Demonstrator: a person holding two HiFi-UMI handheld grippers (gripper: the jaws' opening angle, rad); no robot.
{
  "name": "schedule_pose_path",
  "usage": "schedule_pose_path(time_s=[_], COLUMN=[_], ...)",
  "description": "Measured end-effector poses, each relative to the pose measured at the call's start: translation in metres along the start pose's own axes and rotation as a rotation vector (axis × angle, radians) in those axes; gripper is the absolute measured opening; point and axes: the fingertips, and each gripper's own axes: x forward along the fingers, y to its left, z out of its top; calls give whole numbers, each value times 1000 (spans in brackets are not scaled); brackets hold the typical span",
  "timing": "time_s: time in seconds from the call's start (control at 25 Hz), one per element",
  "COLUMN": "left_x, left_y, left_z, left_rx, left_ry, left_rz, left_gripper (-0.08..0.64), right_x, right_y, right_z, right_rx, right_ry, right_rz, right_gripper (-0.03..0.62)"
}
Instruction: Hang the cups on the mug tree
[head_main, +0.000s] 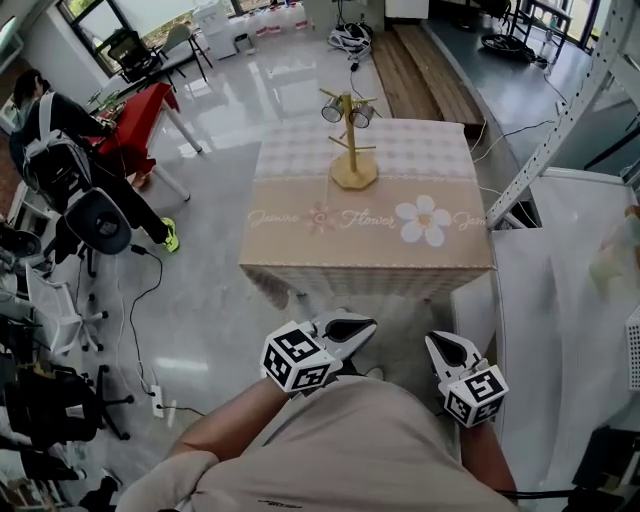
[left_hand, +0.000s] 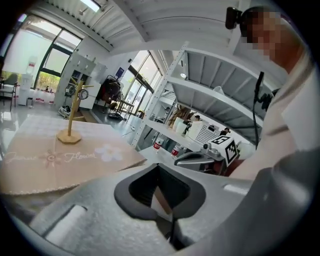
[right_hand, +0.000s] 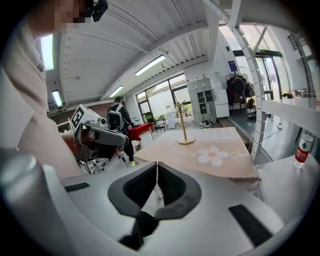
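1. Wooden mug tree (head_main: 352, 150) stands toward the far side of the table (head_main: 300, 250), with two cups (head_main: 333, 112) hanging from its top pegs. The left gripper (head_main: 360, 326) and right gripper (head_main: 440, 346) are low by the body, well apart from the table.
2. Left gripper view: jaws pressed together, nothing between them.
3. Right gripper view: jaws likewise closed and empty. Judgement — hanging looks done, as no loose cup shows. Next move only calls for finding any remaining cup.

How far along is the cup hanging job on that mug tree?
Done: two cups hang high on the mug tree. In hand: nothing; the left gripper and right gripper are both shut and empty, near the person's body, short of the table. Left: no loose cup shows on the table, so the job looks finished.
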Motion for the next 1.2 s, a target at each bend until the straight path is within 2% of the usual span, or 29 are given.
schedule_pose_path(time_s=[0.24, 0.6, 0.88, 1.2], left_x=[0, 4, 8, 9], left_y=[-29, -52, -59, -57], left_z=[-14, -18, -16, -19], left_rx=[26, 67, 108, 95], left_ry=[6, 23, 28, 27], left_rz=[-7, -26, -29, -25], left_gripper=[8, 8, 8, 8], right_x=[-12, -29, -34, -32], right_y=[12, 22, 25, 24], right_z=[-6, -4, -7, -7], right_rx=[-14, -31, -47, -60], right_ry=[-10, -37, -29, -20], right_rz=[30, 28, 24, 32], right_gripper=[18, 15, 14, 14])
